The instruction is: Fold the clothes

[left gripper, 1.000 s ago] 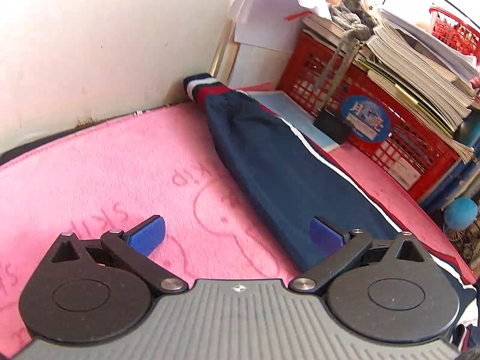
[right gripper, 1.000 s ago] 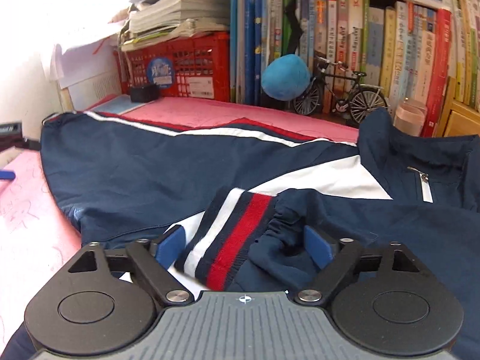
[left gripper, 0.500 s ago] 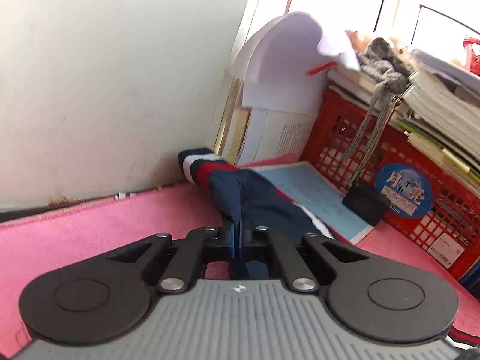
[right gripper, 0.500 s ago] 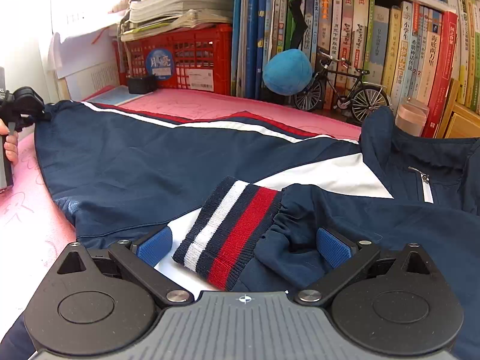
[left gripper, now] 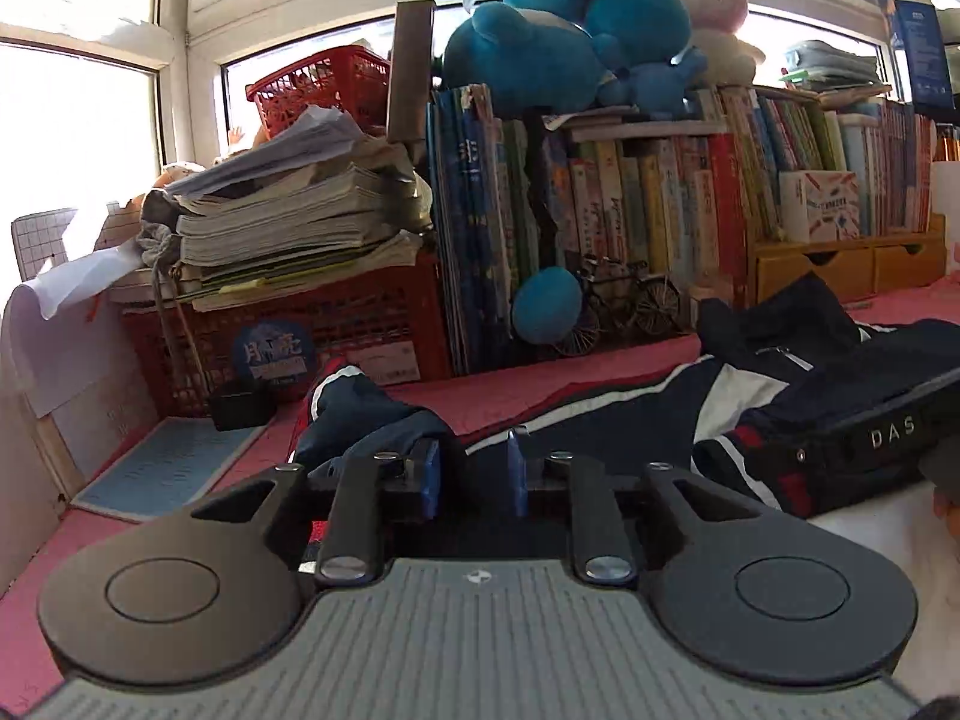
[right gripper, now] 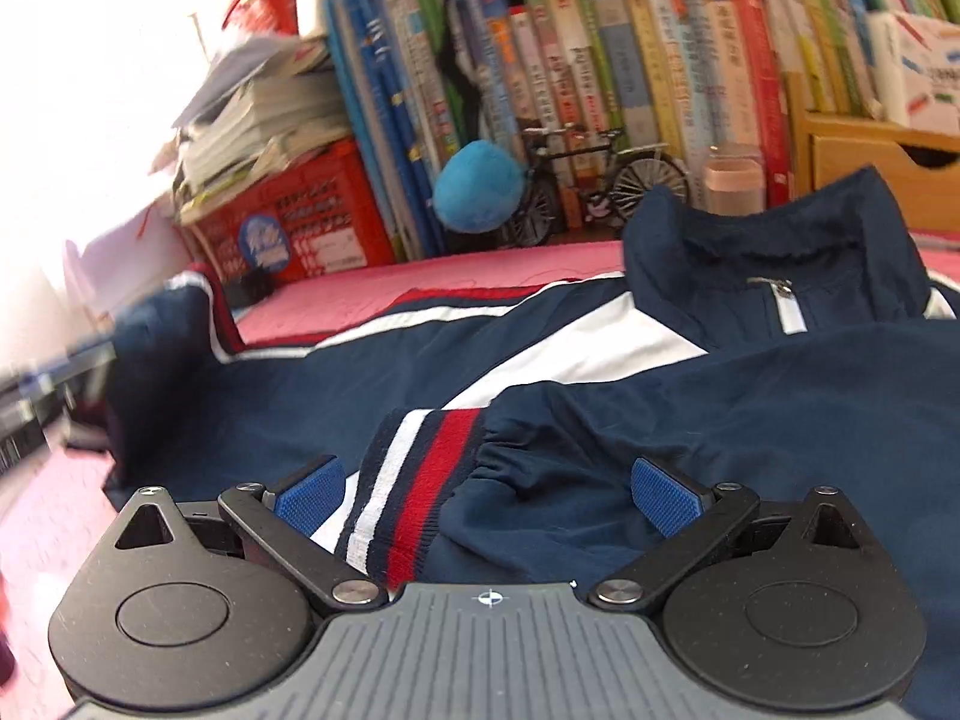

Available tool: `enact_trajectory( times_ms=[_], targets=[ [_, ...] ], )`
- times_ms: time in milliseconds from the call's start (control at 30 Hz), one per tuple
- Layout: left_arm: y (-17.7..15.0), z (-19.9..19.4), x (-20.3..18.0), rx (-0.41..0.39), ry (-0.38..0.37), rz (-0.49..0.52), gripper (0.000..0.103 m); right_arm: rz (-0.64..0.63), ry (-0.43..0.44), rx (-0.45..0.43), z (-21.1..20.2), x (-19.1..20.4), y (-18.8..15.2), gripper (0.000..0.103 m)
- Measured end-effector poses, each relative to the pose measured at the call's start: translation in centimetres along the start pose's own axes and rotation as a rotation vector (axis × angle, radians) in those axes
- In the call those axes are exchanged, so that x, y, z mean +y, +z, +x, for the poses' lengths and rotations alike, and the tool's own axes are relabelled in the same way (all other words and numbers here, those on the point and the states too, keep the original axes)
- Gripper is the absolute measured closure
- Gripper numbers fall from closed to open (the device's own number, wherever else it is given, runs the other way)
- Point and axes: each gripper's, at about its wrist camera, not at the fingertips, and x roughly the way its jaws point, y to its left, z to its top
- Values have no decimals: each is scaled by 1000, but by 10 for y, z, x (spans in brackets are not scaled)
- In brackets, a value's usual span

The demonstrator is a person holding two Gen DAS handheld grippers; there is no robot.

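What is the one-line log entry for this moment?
task: fold clothes | left gripper: jaws narrowly apart, sleeve bunched at them, grip unclear | right gripper: open over striped cuff | jacket: on pink mat

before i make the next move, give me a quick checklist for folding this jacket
1. Left tool gripping the sleeve: cannot tell. Its pads stand slightly apart, with fabric bunched against one of them.
2. Right tool ready to grasp: ok. It is wide open.
3. Striped cuff lined up for the right tool: ok. It lies between the fingers, not pinched.
4. Jacket lying flat: not ok. The collar stands up and the body is rumpled.
5. Toy bicycle clear of the jacket: ok. It stands back by the books.
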Motion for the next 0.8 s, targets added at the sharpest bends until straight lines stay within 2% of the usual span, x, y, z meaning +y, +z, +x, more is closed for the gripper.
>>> enact_trajectory(
  times_ms=[67,133,200,267,333,400,433,533,600,667,733,800],
  targets=[
    [-10,13,-2,93,-58,-24,75,-20,-11,-5,-5,1,6,0],
    [-18,24,-1,169,-120,-52,65,-68,-14,-15,-8,8,15,0],
    [-21,29,3,217,-187,-86,29,-148,19,-23,-7,27,28,0],
    [-23,28,4,224,-241,-91,13,-253,69,9,2,57,42,0],
    [-24,27,3,226,-279,-87,10,-384,110,75,18,95,55,6],
    [-25,28,6,224,-309,-106,6,-500,149,138,34,130,66,27],
    [-25,28,8,223,-325,-118,2,-552,167,177,45,148,69,29],
    [-26,28,14,218,-374,-153,0,-667,201,302,81,191,65,25],
    [-27,28,20,213,-406,-188,0,-723,203,385,105,212,54,6],
    [-28,28,26,205,-420,-226,1,-736,198,449,125,222,45,8],
    [-29,27,30,200,-424,-247,1,-660,182,481,133,220,45,30],
    [-30,26,35,192,-439,-271,1,-518,175,461,132,209,56,63]
  ],
)
